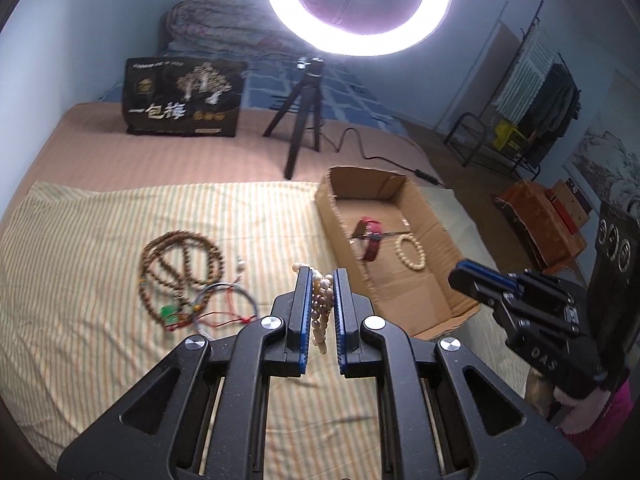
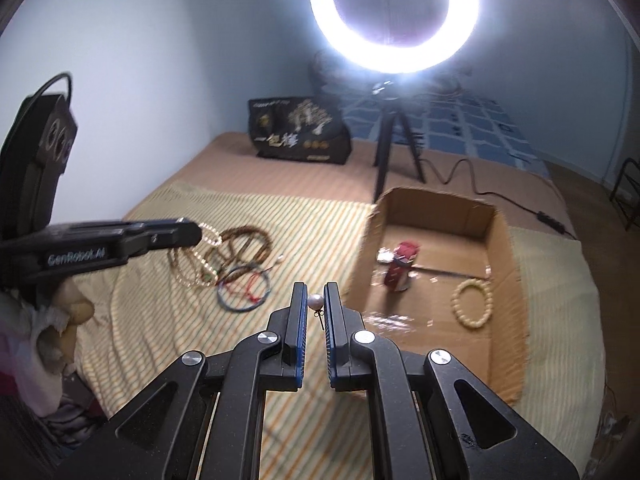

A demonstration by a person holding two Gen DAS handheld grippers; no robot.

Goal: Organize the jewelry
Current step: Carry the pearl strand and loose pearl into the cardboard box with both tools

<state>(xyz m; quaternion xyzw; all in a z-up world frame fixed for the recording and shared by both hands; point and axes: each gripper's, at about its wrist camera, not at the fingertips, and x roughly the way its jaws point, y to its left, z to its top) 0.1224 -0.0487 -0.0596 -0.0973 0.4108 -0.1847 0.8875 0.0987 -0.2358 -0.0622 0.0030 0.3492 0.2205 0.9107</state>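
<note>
My left gripper (image 1: 323, 280) is shut on a pearl bead string (image 1: 322, 312) that hangs between its fingers above the striped cloth (image 1: 100, 240). My right gripper (image 2: 315, 294) is shut on a pearl earring (image 2: 315, 302), left of the cardboard box (image 2: 504, 264). The box (image 1: 348, 216) holds a red watch (image 1: 370, 236), a cream bead bracelet (image 1: 410, 250) and a thin pin. On the cloth lie a brown bead necklace (image 1: 180, 264), a green pendant (image 1: 170, 314), a blue and red cord loop (image 1: 228, 304) and a small pearl earring (image 1: 240, 266).
A ring light (image 1: 358, 8) on a black tripod (image 1: 300, 116) stands behind the box, its cable (image 1: 360, 144) trailing right. A black printed bag (image 1: 182, 98) sits at the back. A clothes rack (image 1: 532, 96) stands at the far right.
</note>
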